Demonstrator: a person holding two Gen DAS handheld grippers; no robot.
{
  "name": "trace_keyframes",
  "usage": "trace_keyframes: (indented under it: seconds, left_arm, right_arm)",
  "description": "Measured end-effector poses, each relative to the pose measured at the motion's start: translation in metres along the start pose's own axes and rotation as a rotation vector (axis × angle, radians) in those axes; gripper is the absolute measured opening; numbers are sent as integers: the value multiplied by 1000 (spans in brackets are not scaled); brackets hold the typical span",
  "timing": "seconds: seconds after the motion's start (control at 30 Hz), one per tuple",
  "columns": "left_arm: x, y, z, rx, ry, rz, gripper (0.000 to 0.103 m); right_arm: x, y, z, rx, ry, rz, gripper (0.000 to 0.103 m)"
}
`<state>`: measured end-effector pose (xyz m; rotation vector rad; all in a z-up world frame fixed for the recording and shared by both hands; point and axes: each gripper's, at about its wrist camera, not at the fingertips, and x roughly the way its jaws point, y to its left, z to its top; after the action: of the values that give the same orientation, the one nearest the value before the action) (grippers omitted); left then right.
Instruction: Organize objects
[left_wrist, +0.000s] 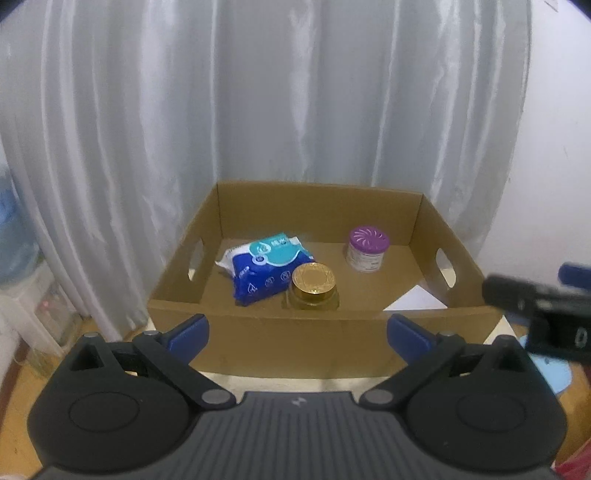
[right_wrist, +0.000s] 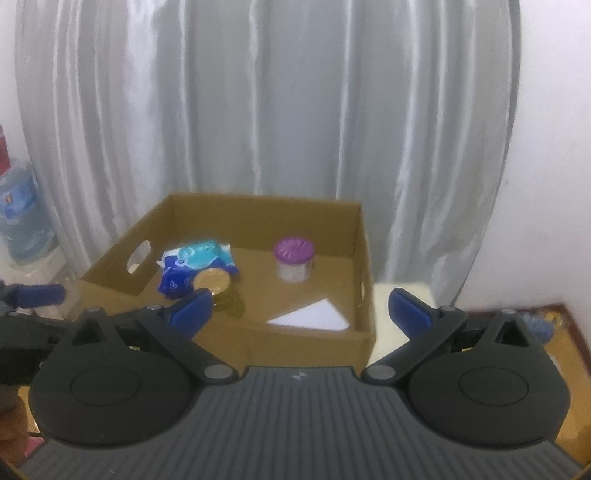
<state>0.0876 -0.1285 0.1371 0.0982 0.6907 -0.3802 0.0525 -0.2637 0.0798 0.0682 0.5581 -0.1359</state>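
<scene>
An open cardboard box stands in front of a white curtain. Inside lie a blue and teal wipes pack, a gold-lidded glass jar, a purple-lidded white can and a white paper sheet. My left gripper is open, held just short of the box's near wall, with nothing between its blue pads. My right gripper is open too, above the box's near right corner, and holds nothing.
A white curtain hangs right behind the box. A water jug stands at the left by white shelving. A light blue mat lies right of the box. Wooden floor and a dark red skirting show at the right.
</scene>
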Motion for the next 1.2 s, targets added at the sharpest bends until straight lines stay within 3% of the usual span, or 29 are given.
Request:
trace_keyframes:
  seconds: [0.4,0.67,1.2]
  left_arm:
    - [27,18,10,-63,97,-36,103]
    - [33,18,12,-53,109,-37,103]
    - [32,19,10,-37,104,-23,103]
  right_arm:
    - [39,-3,-4,28,97,34,102]
    - [56,-1,-4,38,138,40,102]
    - [56,1,-5,44,140,44,102]
